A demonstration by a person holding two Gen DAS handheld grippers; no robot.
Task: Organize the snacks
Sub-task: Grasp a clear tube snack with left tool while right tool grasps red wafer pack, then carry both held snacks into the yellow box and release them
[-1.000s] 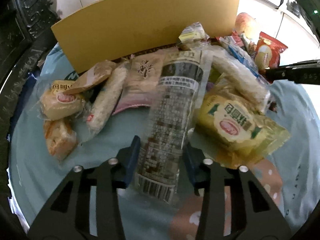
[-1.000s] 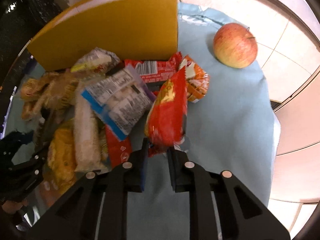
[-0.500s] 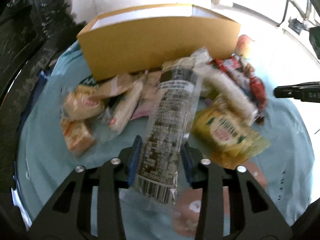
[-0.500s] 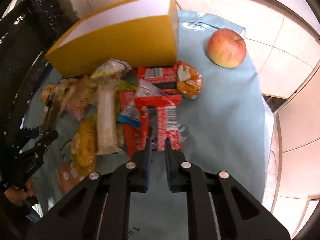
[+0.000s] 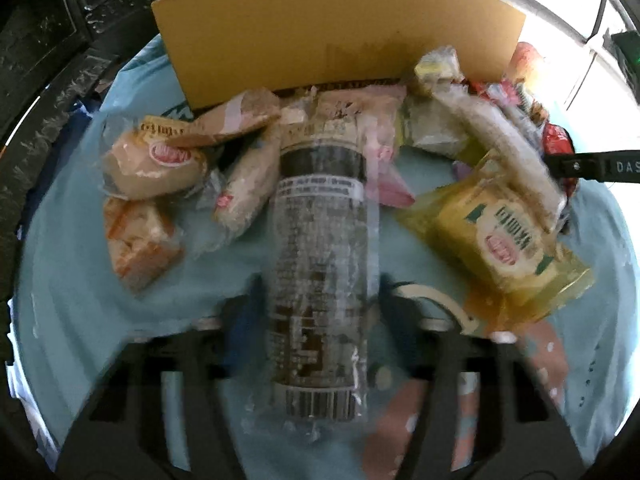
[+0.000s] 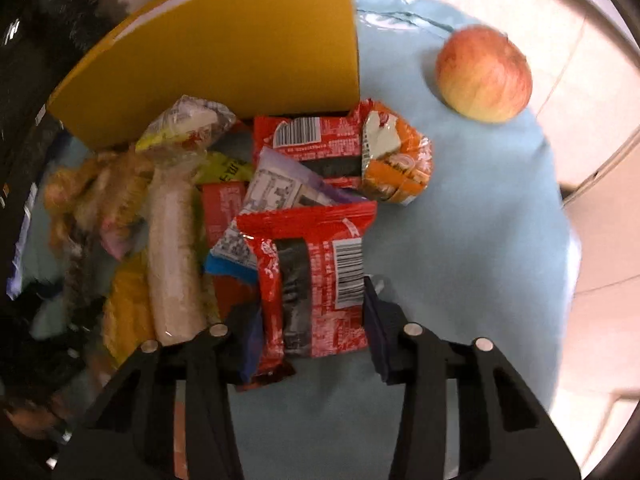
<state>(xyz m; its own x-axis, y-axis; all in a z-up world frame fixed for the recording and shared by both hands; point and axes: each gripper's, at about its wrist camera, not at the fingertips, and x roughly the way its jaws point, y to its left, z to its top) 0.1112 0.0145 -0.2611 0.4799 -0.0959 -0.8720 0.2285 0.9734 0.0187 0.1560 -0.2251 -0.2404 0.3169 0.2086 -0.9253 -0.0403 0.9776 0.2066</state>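
Two grippers over a snack pile

Left gripper [image 5: 320,312] closed around a clear printed tube pack [image 5: 320,264]; right gripper [image 6: 312,312], just widening, straddling a red packet [image 6: 312,280]. Ahead, yellow box [image 6: 224,64]; far right, apple [image 6: 484,74].

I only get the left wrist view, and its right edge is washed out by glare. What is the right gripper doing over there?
Observer: The right gripper has just been opening its jaws. A red packet lies between them.
Operator: My left gripper has the clear packet. Is anything loose past the box's right end?
Observer: An apple sits on the cloth, to the right of the box and apart from the pile.
Operator: What is nearest the apple?
Observer: An orange packet, by the box's near right corner.
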